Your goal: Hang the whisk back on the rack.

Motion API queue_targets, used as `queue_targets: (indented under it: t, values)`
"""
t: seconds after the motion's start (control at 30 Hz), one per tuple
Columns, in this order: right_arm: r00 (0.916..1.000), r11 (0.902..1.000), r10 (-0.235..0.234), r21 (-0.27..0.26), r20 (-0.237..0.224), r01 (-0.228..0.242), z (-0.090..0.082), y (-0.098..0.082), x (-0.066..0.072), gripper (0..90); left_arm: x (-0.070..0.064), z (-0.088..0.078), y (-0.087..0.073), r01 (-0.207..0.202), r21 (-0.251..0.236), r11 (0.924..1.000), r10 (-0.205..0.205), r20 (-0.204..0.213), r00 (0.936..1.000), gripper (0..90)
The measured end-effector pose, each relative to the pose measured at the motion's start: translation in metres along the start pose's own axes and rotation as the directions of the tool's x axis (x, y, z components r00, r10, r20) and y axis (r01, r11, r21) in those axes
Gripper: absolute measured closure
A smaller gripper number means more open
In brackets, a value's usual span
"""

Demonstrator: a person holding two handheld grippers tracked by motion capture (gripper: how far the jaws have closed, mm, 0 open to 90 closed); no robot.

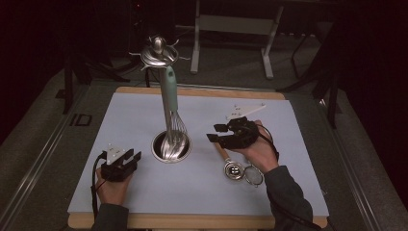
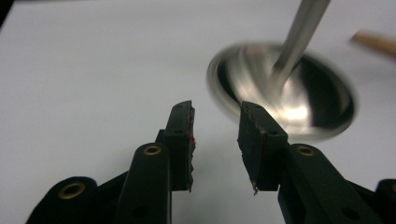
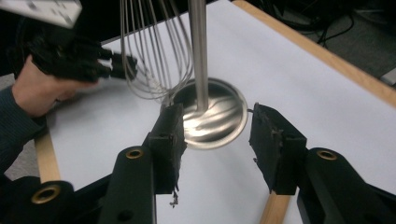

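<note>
A steel utensil stand has a round dish base (image 1: 159,150) on the white mat and a hooked top (image 1: 158,54). A whisk with a mint-green handle (image 1: 169,91) hangs from it, wires down over the base. My left gripper (image 1: 133,155) rests on the mat left of the base, open and empty (image 2: 216,140). My right gripper (image 1: 213,133) hovers right of the base, open with nothing between its jaws (image 3: 215,135), and it faces the base (image 3: 224,123) and the pole (image 3: 198,51). The whisk's wires (image 3: 149,51) hang left of the pole.
Wooden-handled utensils with round metal heads (image 1: 234,171) lie on the mat under my right hand; a small sieve (image 1: 253,175) lies beside them. A wooden handle (image 3: 273,210) shows below my right jaw. The white mat (image 1: 144,110) covers a wooden board.
</note>
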State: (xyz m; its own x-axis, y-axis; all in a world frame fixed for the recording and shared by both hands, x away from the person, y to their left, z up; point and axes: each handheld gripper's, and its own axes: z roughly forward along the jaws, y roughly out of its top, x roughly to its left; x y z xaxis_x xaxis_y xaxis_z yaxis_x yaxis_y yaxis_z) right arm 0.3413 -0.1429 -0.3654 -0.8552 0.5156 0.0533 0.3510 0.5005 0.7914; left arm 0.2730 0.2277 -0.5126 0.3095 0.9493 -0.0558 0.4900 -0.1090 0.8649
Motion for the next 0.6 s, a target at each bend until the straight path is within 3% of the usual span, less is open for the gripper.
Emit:
queue_targets:
  t: [0.1,0.13,0.27,0.43,0.6]
  values:
    - [0.9998,0.9999,0.015,0.007,0.009,-0.015,0.001,-0.008,-0.002,54.2,-0.003,-0.005,0.007,-0.007,-0.020,0.9998,0.008,0.025,0.9997,62.1]
    - [0.9991,0.9991,0.039,0.019,0.016,-0.039,0.004,-0.018,-0.006,54.1,-0.006,-0.009,0.013,-0.019,-0.040,0.9990,0.021,0.049,0.9986,62.6]
    - [0.9957,0.9955,0.093,-0.017,0.003,-0.093,0.004,-0.038,-0.011,54.3,-0.010,-0.019,0.028,-0.016,-0.098,0.9950,0.025,0.087,0.9959,66.3]
    - [0.9923,0.9975,0.070,0.008,0.102,-0.071,0.004,-0.060,-0.006,53.4,-0.012,-0.029,0.044,-0.002,-0.153,0.9882,0.020,0.113,0.9934,66.5]
    - [0.9812,0.9961,0.069,0.041,0.180,-0.077,0.003,-0.082,-0.005,52.9,-0.012,-0.039,0.065,0.032,-0.227,0.9734,0.001,0.144,0.9896,67.0]
